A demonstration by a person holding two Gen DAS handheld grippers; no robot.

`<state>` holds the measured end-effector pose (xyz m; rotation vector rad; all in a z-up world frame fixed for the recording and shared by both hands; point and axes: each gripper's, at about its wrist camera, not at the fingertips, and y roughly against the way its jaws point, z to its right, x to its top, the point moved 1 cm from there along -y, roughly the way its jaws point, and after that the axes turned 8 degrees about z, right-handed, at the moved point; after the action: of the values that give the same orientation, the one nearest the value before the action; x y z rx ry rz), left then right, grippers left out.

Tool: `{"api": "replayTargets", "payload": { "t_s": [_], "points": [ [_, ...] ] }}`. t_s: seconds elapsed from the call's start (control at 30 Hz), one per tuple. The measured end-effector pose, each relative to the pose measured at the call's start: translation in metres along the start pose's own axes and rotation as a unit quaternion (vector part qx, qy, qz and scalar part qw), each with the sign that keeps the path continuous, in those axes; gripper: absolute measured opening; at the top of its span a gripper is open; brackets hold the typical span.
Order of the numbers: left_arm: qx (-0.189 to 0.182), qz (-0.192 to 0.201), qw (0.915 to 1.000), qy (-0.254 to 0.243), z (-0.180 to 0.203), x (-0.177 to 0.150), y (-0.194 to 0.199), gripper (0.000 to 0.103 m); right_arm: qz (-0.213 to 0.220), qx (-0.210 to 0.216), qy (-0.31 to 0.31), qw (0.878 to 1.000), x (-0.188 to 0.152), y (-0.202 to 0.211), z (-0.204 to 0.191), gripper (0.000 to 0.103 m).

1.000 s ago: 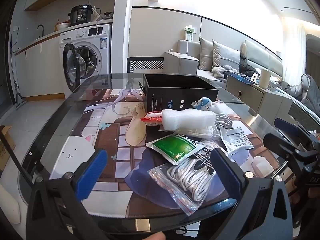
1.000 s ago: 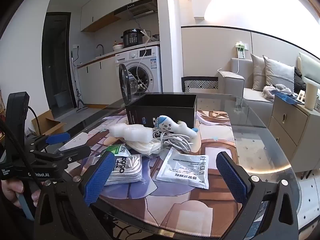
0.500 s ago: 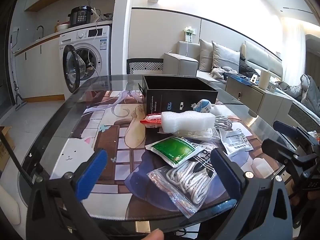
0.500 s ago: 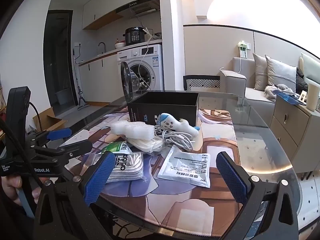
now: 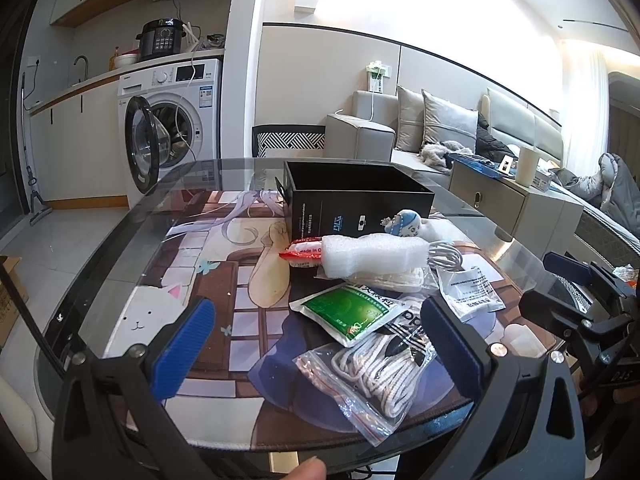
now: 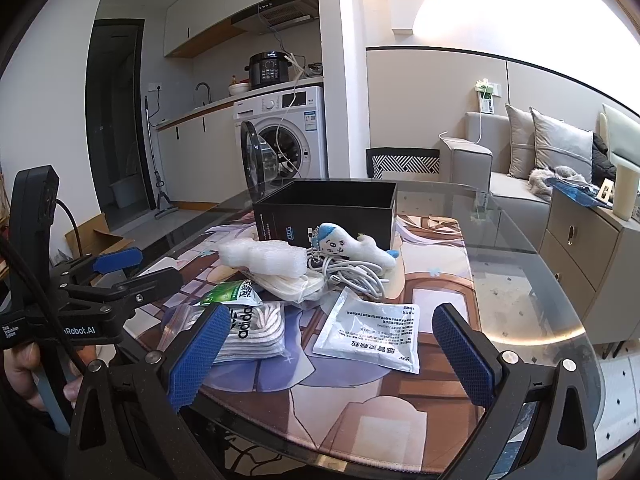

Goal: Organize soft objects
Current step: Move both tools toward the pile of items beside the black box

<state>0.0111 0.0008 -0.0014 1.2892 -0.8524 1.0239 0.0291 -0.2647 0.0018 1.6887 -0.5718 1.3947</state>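
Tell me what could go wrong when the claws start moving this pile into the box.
1. The cable lies tangled under the plush; lifting one may drag the other.
2. The foam roll rests on stacked packets; pulling a lower one could topple it.
3. The rope bag lies near the table edge and is slippery; a poor grip may drop it off.

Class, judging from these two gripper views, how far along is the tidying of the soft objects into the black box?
Done: nothing visible; what shows of the black box looks empty. In hand: nothing; left gripper and right gripper are open, hovering at the table edge. Left: plush toy, foam wrap, green packet, bagged laces, white sachet.
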Motion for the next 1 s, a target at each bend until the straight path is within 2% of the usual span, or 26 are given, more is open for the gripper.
{"api": "replayTargets", "payload": {
  "t_s": [1.0],
  "points": [
    [-0.005, -0.007, 0.9998, -0.017, 0.0056, 0.0005, -0.0004, 0.103, -0.007, -0.009, 0.009, 1.0, 0.0009, -0.0013, 0.004, 0.103]
  ]
}}
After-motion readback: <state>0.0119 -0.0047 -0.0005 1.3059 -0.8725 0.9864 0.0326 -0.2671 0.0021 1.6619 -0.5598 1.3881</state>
